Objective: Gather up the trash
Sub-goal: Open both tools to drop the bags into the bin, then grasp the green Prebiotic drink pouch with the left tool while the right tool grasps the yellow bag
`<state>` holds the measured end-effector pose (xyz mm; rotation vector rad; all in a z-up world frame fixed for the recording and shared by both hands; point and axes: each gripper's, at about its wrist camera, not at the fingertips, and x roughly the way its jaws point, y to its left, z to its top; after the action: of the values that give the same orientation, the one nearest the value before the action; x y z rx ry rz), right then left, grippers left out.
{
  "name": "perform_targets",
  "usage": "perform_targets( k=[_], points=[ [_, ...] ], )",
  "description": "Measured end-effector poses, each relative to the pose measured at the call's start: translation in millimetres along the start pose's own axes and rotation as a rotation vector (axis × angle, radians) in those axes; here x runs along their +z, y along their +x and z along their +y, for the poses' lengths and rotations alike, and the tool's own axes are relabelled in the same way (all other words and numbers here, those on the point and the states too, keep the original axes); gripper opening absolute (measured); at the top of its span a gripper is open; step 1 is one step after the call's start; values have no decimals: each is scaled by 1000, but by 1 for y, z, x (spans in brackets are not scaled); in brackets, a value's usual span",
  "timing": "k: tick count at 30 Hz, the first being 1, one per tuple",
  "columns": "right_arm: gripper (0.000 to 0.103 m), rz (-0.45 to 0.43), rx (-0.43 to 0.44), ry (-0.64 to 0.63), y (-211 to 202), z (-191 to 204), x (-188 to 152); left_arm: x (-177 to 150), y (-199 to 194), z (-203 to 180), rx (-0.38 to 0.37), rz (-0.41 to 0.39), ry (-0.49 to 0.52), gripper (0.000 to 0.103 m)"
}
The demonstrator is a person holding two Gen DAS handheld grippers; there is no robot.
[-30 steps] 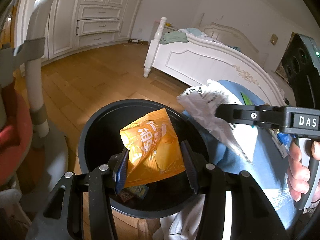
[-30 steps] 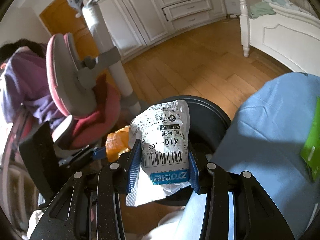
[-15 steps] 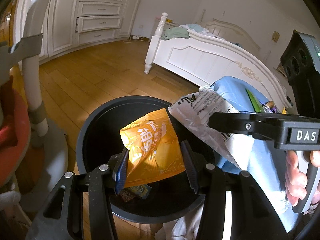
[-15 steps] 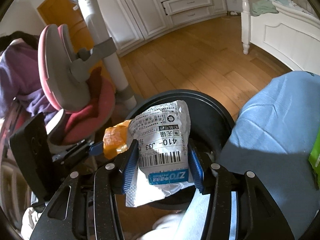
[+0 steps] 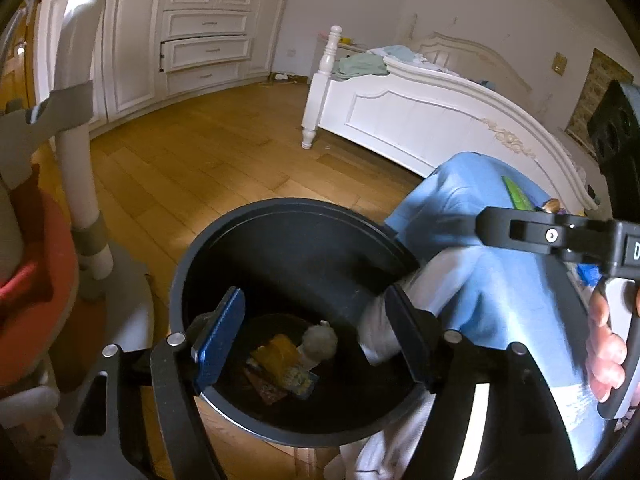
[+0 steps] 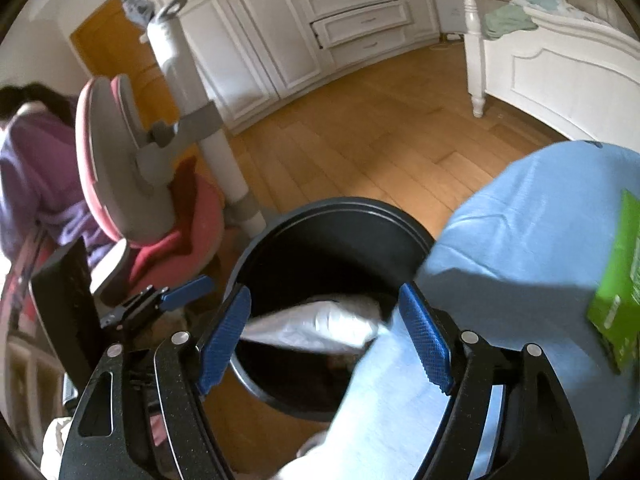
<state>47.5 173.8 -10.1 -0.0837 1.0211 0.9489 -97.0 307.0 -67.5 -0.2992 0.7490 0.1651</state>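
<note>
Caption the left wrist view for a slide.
Left tongs open over the black bin, orange snack wrapper lying at its bottom among other trash.

Item count, both views:

- Bins: 1, black round bin on wood floor.
- Trash pcs in bin, left-wrist view: approx. 4 visible: 1 orange wrapper, 1 blue/yellow packet, 1 reddish packet, 1 grey fluff ball.
- White bags: 1, white mailer bag, blurred, at bin mouth.
- Grippers: 2, left gripper, right gripper; 2 fingers ea.
- Chairs: 1, pink chair.
- Beds: 1, white bed.
- Green packets: 1, green packet.
</note>
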Motion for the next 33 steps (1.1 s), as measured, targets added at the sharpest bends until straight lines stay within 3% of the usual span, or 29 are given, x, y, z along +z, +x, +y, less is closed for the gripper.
perform_targets(
  k=[7,12,22,24,25,26,33],
  points=[
    [76,-98,27,111,-54,-43,-14,9,-9,-20,-15,-18,32,73],
    [76,-174,2,202,-99,-87,-31,20,-10,-49,-67,-25,70,73],
    [81,-349,-111,423,-202,-205,-75,48,19,-155,-218,7,236,73],
    [81,-370,-130,462,-214,-224,-81,53,26,-174,-239,17,264,76],
    [81,-378,-140,482,-219,-233,-84,56,31,-186,-249,25,283,86],
    [81,-387,-153,508,-225,-247,-88,57,35,-195,-252,25,298,89],
    [81,-373,-214,593,-232,-298,-96,71,76,-245,-271,103,366,90]
  ],
)
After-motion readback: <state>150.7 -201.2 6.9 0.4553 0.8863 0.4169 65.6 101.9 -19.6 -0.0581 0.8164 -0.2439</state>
